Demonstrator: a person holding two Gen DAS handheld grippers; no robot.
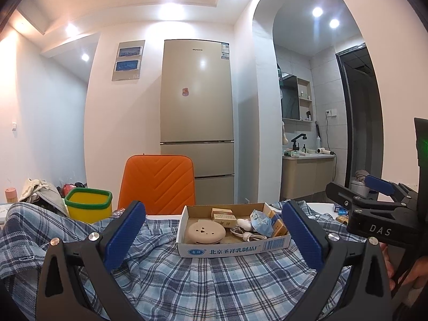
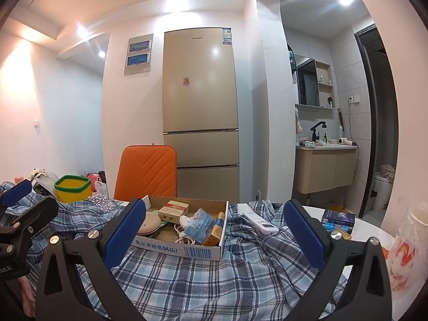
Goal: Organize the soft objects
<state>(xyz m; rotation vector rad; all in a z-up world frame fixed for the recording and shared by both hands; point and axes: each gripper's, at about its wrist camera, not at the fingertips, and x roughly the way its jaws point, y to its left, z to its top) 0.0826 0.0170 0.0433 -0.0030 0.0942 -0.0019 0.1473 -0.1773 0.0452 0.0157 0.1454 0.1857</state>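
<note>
From the left wrist, our left gripper (image 1: 214, 232) hangs with its jaws spread wide and nothing between them, just above the blue plaid shirt (image 1: 203, 281) that lies rumpled across the table; we judge the cloth light, limp and liable to drag, so a raised fold near its front edge looks the best place to pinch; a cardboard box (image 1: 232, 247) of small items sits on the shirt and would ride along or tip if we pulled; a yellow bin (image 1: 89, 208) stands at the far left, an orange chair (image 1: 157, 184) behind.

From the right wrist, our right gripper (image 2: 214, 230) is likewise spread and empty over the same shirt; a white remote (image 2: 260, 223) rests on the cloth just beside the box, and a plastic bag (image 2: 406, 248) crowds the right edge; both, we think, must come off the cloth first.
</note>
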